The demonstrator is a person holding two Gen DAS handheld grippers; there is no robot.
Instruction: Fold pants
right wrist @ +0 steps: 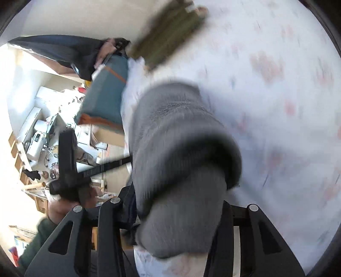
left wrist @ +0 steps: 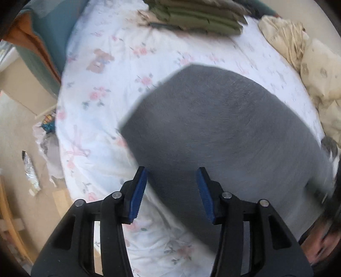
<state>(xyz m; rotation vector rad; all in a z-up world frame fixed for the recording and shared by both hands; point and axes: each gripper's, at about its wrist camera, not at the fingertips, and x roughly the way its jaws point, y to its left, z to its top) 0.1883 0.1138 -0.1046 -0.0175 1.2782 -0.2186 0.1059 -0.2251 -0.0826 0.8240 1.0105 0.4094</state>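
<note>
Hovering part-open and empty, the left gripper point(left wrist: 171, 194) is straddling the grey knit pants' point(left wrist: 223, 136) bed-edge side, while the right gripper point(right wrist: 177, 215) is bunching their near end between its jaws.

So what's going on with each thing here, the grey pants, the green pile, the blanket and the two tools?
Grey pants: lying on the bed, partly folded, one bunched end lifted at the right tool.
Left tool: open, above the pants, gripping nothing.
Right tool: grey cloth bunched between its fingers; too blurred and covered to tell if it's clamped.
Green clothes: folded, stacked at the bed's far edge.
Cream blanket: crumpled in a heap.
Flowery sheet: spread over the bed.
</note>
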